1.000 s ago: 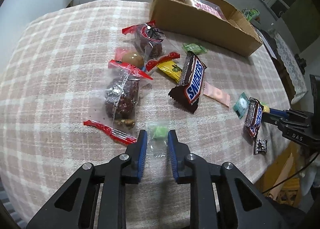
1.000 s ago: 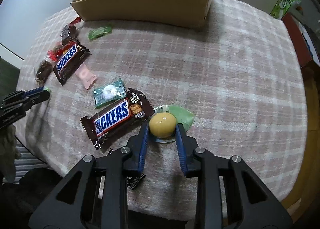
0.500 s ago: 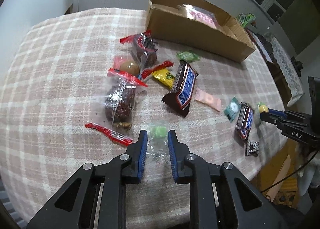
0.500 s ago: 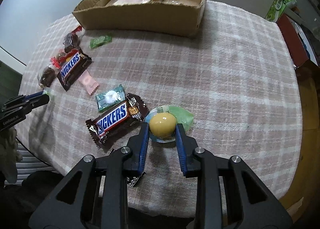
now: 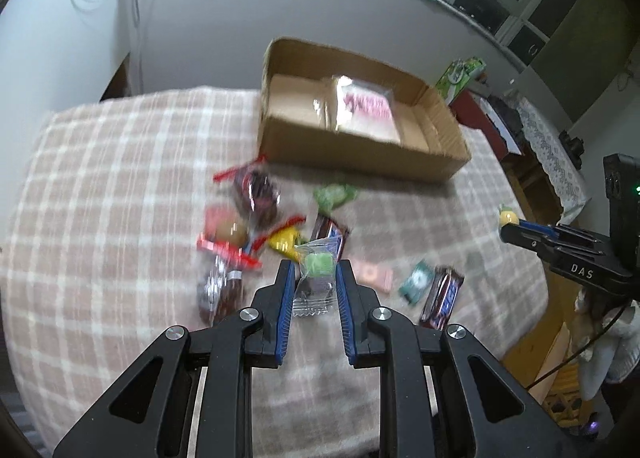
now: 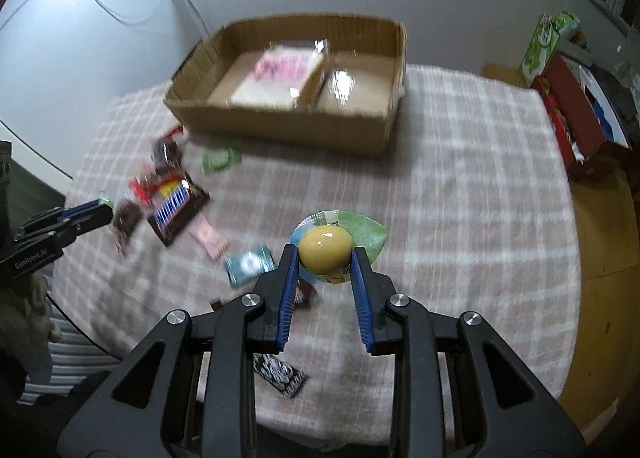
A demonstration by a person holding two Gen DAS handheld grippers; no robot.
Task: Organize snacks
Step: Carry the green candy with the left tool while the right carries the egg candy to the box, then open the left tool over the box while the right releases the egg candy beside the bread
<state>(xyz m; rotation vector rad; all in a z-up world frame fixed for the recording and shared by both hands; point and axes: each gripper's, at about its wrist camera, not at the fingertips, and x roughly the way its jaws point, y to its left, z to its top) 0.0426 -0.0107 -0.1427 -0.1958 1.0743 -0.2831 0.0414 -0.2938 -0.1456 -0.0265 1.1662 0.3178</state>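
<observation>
On the bench [image 5: 100,185], a pink-and-white plaid cloth covers the whole top; white wall behind, dark window panes upper right, red cabinet with a green carton [image 6: 548,41] off the right edge. Open brown cardboard box [image 5: 360,153] sits at the far side, with a clear packet with pink print [image 6: 280,69] inside. Loose snacks are scattered mid-bench: red-sealed clear bags of dark snacks [image 5: 256,193], brown Snickers bar [image 6: 178,209], pink wafer pack [image 6: 208,238], teal round-candy pack [image 6: 248,266], green wrapper [image 6: 220,159].

Left gripper [image 5: 316,278]: nearly closed, clamped on a clear-wrapped green candy [image 5: 318,264], held above the cloth. Right gripper [image 6: 325,258]: nearly closed, clamped on a yellow egg-shaped candy on a green-blue backing [image 6: 325,246], also off the cloth.

Versus a second ago: both candies were at cloth level, now both are lifted clear; views tilt up, so the box interior and more wall show. Jaw openings unchanged. Both views are motion-blurred.
</observation>
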